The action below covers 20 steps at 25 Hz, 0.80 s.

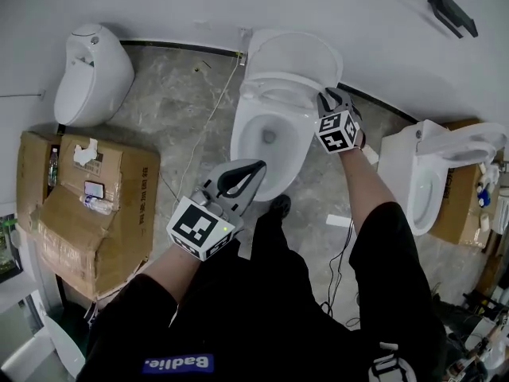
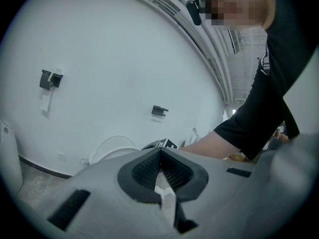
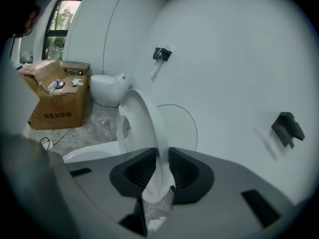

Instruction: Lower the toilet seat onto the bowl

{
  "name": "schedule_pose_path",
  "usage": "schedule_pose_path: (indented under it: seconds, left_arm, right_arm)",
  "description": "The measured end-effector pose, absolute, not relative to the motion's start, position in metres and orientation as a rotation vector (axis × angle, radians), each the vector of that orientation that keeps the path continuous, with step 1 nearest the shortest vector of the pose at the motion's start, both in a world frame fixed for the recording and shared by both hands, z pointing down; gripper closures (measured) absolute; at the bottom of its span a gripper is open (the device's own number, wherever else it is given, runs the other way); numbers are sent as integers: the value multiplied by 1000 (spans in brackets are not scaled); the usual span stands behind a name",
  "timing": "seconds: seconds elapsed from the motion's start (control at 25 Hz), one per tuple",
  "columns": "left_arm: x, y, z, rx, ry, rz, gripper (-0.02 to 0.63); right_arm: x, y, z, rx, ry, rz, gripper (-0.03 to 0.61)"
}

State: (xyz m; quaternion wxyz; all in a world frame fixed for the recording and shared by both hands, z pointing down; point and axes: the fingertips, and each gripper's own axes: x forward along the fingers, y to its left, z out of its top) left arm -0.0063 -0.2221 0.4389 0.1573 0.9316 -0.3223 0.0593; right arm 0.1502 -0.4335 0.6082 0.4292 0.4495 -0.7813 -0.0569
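1. Seat (image 3: 135,114): half-up, tilted over bowl (image 1: 243,138), clear of lid (image 3: 183,128), which leans on wall (image 3: 224,59) behind.
2. R gripper (image 3: 160,172): clamped on seat rim at its right side in head view; rim sits betw. both pads.
3. L gripper (image 1: 254,168): jaws closed together, nothing betw. them; held in front of bowl, not touching it.
4. Floor: box (image 1: 87,205) at left; 2 other toilets, 1 far left (image 1: 91,70), 1 right (image 1: 425,173).
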Motion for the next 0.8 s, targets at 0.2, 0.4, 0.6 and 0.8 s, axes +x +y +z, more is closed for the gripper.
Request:
schedule_pose_path:
  seconds: [0.2,0.4,0.6,0.8]
  left_arm:
    - [-33,-181,445,2697,-808,181,603]
    - [-58,-146,455,2707,-731,177,603]
    - [-57,-120,467,2704,-663,179,603]
    - [-39,-102,473,2693,-639,175,603]
  right_arm:
    - [142,-385,616,1151,-1867,-140,485]
    - [135,-344,626,1181,-1798,-121,485]
    - [130,-308,641,1188,-1770,-84,485]
    - [125,-279,658,1134,-1766,-102,480]
